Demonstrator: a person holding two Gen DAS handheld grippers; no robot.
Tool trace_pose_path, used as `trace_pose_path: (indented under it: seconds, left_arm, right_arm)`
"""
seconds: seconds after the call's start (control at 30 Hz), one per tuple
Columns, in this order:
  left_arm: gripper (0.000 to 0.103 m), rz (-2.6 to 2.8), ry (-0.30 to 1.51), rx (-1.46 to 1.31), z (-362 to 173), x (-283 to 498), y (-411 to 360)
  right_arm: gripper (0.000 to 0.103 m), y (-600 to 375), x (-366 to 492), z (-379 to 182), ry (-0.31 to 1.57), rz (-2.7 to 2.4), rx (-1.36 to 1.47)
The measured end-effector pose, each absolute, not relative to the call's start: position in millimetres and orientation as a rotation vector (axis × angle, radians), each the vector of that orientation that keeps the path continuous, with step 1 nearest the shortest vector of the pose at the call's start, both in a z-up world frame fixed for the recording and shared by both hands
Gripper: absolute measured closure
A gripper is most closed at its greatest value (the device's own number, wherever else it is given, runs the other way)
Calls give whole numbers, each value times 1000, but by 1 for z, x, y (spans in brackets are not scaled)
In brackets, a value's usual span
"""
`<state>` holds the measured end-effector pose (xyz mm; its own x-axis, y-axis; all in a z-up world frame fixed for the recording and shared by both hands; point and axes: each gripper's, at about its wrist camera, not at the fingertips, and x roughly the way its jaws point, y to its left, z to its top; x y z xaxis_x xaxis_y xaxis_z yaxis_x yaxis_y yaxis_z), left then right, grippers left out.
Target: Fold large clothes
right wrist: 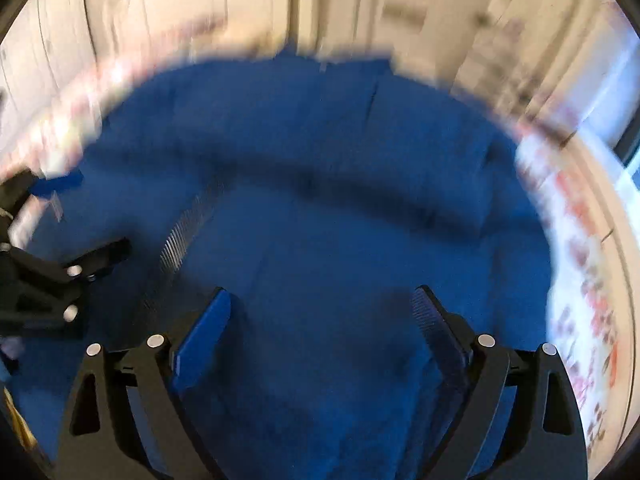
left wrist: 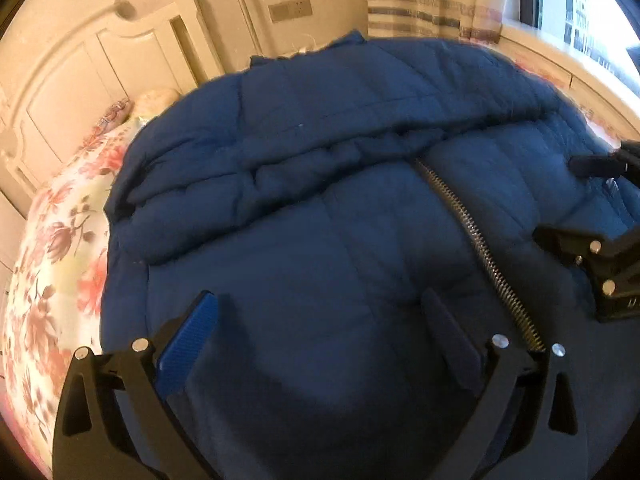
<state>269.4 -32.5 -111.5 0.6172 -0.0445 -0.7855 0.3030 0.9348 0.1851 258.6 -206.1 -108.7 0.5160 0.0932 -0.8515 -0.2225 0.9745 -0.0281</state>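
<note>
Two grippers, left (left wrist: 318, 334) and right (right wrist: 322, 330), spread empty over my blue jacket (left wrist: 320, 200) | I should pinch the hem evenly either side of the zipper (left wrist: 480, 252).

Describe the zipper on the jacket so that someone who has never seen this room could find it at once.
Start at the bed with the floral sheet; a big blue padded jacket lies spread over it. Down the jacket's front runs the zipper, a slanted line of silvery metal teeth between the two open grippers, left gripper and right gripper. It is the only shiny metal strip on the otherwise plain blue fabric.
</note>
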Motion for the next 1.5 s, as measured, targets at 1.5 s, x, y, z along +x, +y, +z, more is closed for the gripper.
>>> trace_pose_path:
  seconds: [1.5]
  left_arm:
    - [2,-121,708,170,-103,71,78]
  right_arm:
    - [5,-299,35,-95,838,152,-20]
